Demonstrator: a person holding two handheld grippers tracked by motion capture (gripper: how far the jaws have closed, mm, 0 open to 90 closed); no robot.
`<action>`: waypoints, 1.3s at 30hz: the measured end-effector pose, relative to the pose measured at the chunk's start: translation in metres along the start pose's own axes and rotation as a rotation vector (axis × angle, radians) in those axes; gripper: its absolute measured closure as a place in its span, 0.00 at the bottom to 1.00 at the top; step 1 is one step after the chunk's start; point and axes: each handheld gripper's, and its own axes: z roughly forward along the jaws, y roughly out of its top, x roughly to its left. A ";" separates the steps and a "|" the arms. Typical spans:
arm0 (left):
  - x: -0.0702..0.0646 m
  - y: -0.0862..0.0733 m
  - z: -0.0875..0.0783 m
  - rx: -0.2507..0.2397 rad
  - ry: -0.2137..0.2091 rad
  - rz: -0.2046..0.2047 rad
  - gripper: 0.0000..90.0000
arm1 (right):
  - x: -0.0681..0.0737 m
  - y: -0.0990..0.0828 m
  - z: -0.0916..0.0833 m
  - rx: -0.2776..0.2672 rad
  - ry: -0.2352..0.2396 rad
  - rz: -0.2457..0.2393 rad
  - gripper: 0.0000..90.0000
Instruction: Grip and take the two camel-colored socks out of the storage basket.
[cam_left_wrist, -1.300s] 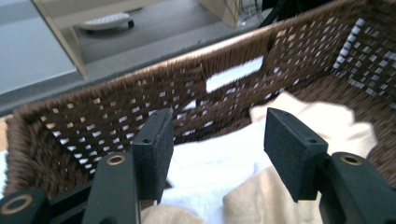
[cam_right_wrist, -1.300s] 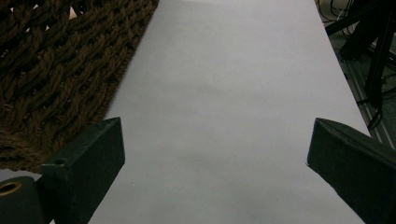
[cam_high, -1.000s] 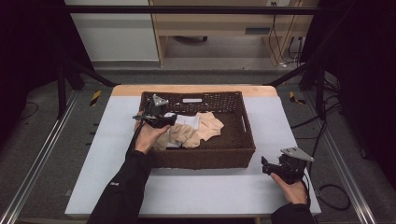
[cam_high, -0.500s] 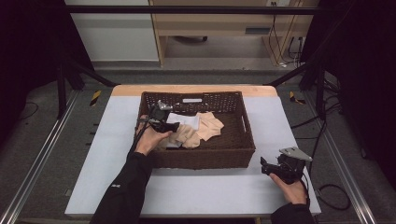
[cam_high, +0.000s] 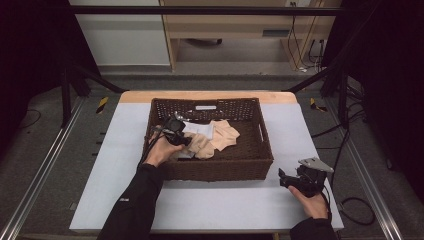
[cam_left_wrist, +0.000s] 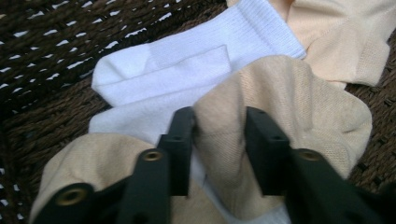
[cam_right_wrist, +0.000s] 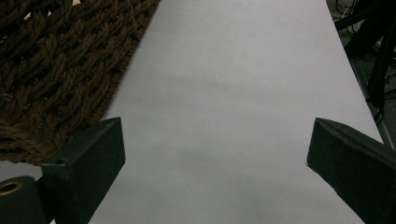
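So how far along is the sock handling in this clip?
Nothing looks finished: no sock lies on the table outside the basket. In hand: the left claw pinches a fold of a beige sock. Left: the white sock, another beige sock; the right claw waits open.

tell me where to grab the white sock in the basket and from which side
Take the white sock by its ribbed cuff, coming straight down from above. That end lies flat and bare, while the beige sock pinched in the left gripper covers its near end.
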 end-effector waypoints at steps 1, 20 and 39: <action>0.000 0.000 -0.001 -0.001 -0.004 -0.003 0.77 | 0.000 0.000 0.000 -0.001 0.000 0.000 0.05; 0.003 0.000 -0.029 -0.257 -0.074 -0.040 0.93 | -0.002 0.000 -0.002 -0.007 -0.005 0.007 0.05; -0.016 0.014 -0.090 -0.572 -0.103 -0.050 0.94 | -0.002 0.000 -0.003 -0.004 -0.004 0.013 0.05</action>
